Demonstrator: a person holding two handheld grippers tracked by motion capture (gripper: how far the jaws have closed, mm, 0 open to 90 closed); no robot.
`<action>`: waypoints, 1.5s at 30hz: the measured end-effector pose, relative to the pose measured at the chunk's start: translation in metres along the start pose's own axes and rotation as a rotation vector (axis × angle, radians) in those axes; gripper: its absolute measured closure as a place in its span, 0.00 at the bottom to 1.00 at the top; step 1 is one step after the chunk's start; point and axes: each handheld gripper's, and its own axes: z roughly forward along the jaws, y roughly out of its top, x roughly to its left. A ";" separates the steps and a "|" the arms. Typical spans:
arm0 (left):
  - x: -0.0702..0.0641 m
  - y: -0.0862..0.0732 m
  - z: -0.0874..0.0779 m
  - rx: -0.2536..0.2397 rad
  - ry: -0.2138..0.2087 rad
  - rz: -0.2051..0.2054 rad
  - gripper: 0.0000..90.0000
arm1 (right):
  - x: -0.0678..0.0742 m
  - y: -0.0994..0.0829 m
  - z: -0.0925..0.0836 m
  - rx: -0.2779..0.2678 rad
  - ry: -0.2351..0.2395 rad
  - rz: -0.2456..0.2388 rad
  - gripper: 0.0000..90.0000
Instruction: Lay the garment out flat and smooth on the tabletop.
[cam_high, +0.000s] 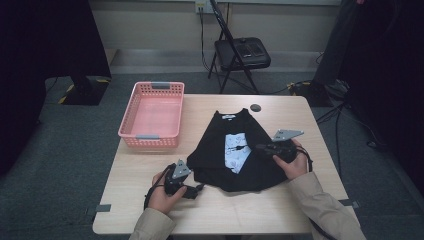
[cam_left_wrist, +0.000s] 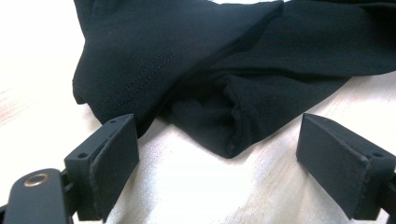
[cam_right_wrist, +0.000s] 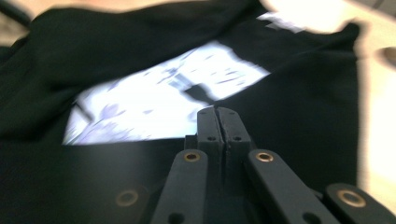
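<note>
Nearest, at the lower left of the high view, the left hand-held gripper rests low on the counter, its jaws spread wide with nothing between them. In the left gripper view, the two black jaws stand well apart at the bottom corners, and a folded corner of the black T-shirt lies on the pale wood just ahead of them, reaching toward the gap without touching either pad.

A little farther in, right of centre in the high view, the right hand-held gripper hangs over the T-shirt. Its jaws are pressed together, with no cloth caught between them; the right gripper view shows them meeting at the frame's middle, above the white printed panel on the shirt's front.

The shirt lies partly folded at the counter's centre, collar toward the far edge. Beyond it, at the upper left of the counter, sits a pink basket. A small dark disc lies near the far edge.
</note>
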 end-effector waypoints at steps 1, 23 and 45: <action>0.000 0.000 0.000 0.000 0.000 0.000 0.14 | -0.005 0.002 -0.004 -0.015 -0.009 0.011 0.99; 0.001 0.000 0.001 0.000 0.002 0.002 0.14 | -0.102 -0.016 -0.087 -0.202 -0.332 0.278 0.53; 0.001 0.001 0.001 0.002 0.002 0.003 0.14 | -0.011 -0.064 -0.058 -0.018 -0.092 0.149 0.15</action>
